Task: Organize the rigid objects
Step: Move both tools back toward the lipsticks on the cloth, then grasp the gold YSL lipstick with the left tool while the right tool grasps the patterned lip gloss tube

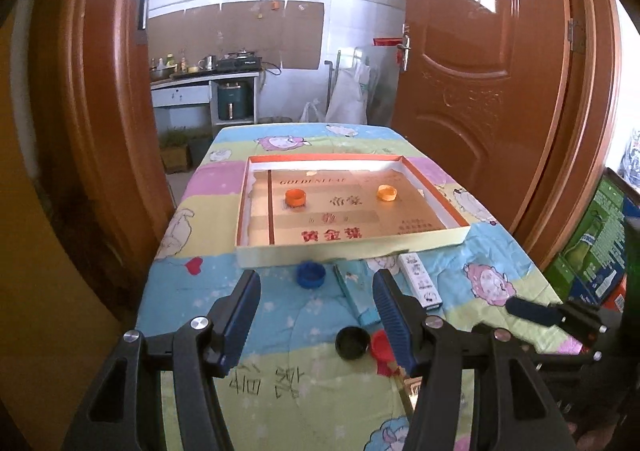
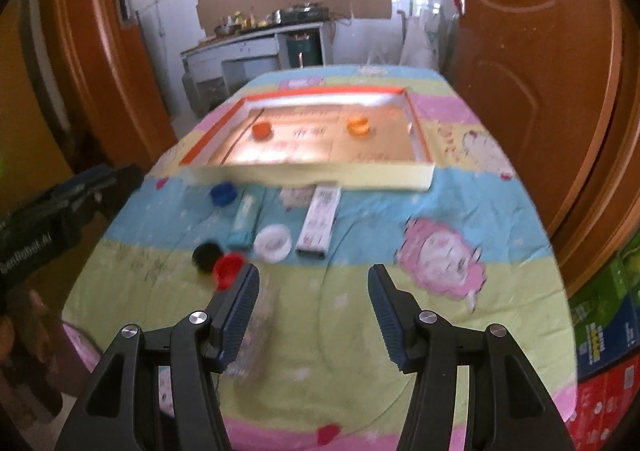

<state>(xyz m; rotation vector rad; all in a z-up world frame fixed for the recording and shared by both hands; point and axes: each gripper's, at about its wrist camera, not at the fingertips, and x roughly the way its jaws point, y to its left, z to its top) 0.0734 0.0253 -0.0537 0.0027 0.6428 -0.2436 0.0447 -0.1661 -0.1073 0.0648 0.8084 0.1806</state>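
A: What does the right wrist view show that the left one does not?

B: A white cap (image 2: 273,242). It lies on the table (image 2: 460,207) between the teal box (image 2: 245,219) and the white box (image 2: 319,222). In the left wrist view one finger of the left gripper (image 1: 316,293) covers that place. The right view is blurred, so I cannot read any print there.

A: And the left view?

B: It is sharp. The tray (image 1: 352,249) has gold print on its floor, and two caps stand inside, well apart: the orange cap (image 1: 296,197) on the left side, the yellow-orange cap (image 1: 387,193) on the right.

A: Where are the other things?

B: On the cloth in front of the tray. The blue cap (image 1: 311,274) is just beside the tray wall. The black cap (image 1: 352,343) and the red cap (image 1: 380,345) touch or nearly touch, close to the near end of the teal box.

A: The grippers?

B: Both have the jaws wide apart and hold nothing. The right gripper (image 2: 314,295) hangs over bare cloth, with the red cap partly hidden behind its left finger. The left gripper is above the caps.

A: What is around?

B: A brown door (image 1: 480,63) on the right, and a kitchen counter (image 1: 204,81) behind.
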